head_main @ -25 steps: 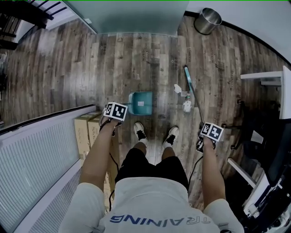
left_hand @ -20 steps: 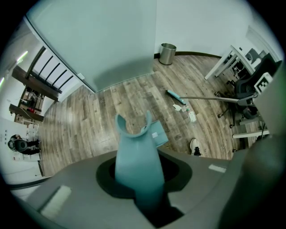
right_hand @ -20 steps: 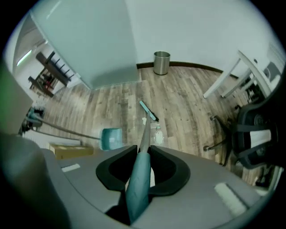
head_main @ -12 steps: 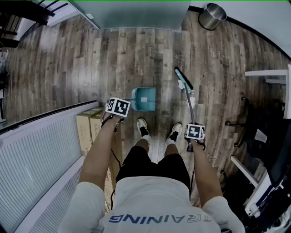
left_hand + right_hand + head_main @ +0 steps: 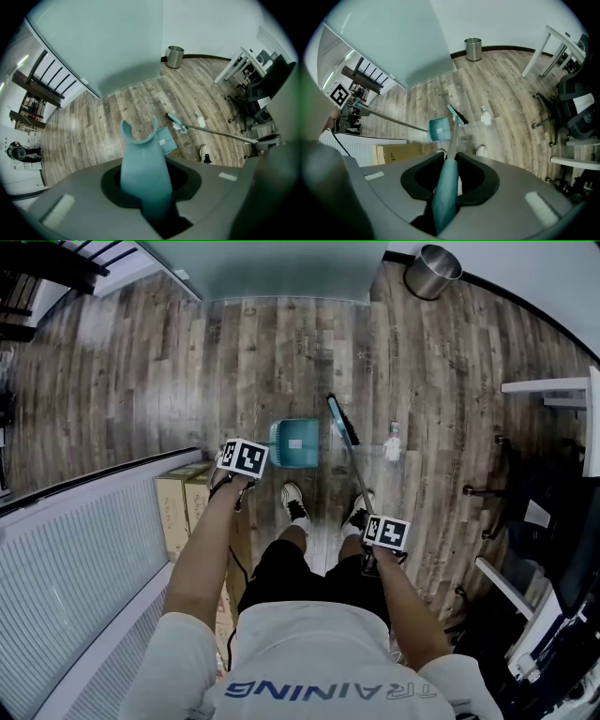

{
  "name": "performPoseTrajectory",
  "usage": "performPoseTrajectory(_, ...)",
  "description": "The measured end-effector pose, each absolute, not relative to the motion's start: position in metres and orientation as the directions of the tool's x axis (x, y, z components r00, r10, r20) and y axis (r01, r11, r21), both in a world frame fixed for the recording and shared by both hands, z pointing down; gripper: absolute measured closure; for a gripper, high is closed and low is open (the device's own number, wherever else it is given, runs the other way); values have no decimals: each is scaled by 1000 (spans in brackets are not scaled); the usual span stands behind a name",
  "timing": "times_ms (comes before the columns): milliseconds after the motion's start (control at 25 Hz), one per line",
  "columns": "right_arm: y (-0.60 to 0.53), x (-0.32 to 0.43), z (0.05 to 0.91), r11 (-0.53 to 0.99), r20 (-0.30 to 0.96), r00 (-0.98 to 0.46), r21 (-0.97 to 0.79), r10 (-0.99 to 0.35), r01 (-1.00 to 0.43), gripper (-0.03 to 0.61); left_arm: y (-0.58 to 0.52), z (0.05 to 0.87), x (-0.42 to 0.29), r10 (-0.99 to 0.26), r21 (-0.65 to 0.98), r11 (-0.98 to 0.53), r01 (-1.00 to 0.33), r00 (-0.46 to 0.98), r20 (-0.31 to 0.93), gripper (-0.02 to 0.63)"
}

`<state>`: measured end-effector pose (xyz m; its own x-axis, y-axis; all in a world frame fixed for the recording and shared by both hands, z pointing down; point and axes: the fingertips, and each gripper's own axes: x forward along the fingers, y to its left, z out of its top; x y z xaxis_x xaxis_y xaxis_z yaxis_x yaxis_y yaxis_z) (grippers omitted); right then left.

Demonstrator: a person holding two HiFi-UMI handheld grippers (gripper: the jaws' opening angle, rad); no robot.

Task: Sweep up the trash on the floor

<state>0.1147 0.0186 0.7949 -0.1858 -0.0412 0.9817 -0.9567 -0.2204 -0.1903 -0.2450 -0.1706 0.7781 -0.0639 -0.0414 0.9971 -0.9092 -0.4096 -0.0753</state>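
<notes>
The left tool is clamped shut on the dustpan handle, with the pan on the floor just ahead of it. The right tool grips the broom, whose brush lies beside the pan. Sweeping looks part done: a bottle lies apart, right of the brush. Next, the brush must reach past it and draw it in. A metal bin stands far ahead.

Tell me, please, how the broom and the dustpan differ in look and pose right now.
The dustpan is a broad teal scoop resting on the floor; the broom ends in a narrow head with dark bristles, beside the scoop. The dustpan's handle rises to the left gripper, shut on its flared top; the broom's shaft slants to the right gripper, shut on its grip. Both are teal and long-handled.
</notes>
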Motion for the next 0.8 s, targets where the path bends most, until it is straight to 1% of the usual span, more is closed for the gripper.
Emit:
performPoseTrajectory(240, 35, 52, 789, -245, 940, -340, -331, -5, -911, 469, -166, 777, -244, -46, -77, -413, -907, -64, 997, 511)
performPoseTrajectory(360, 36, 31, 785, -327, 906, -424, -405, -14, -854, 469, -165, 777, -245, -48, -79, -413, -907, -65, 997, 511)
performPoseTrajectory(440, 35, 22, 784, -401, 867, -498, -463, -18, -791, 469, -166, 777, -244, -47, -80, -414, -907, -67, 997, 511)
performPoseTrajectory(520, 32, 18, 786, -441, 830, -558, -507, -19, -740, 469, -166, 777, -244, -45, -81, -415, -906, -68, 997, 511)
performPoseTrajectory(600, 26, 21, 787, -413, 827, -562, -517, -15, -750, 469, -165, 778, -246, -43, -81, -415, -906, -70, 997, 511)
performPoseTrajectory(720, 19, 41, 783, -329, 854, -520, -496, -16, -804, 469, -163, 778, -246, -42, -84, -415, -906, -73, 996, 512)
performPoseTrajectory(800, 16, 62, 777, -320, 860, -508, -493, -39, -809, 469, -162, 778, -245, -44, -87, -415, -906, -76, 996, 512)
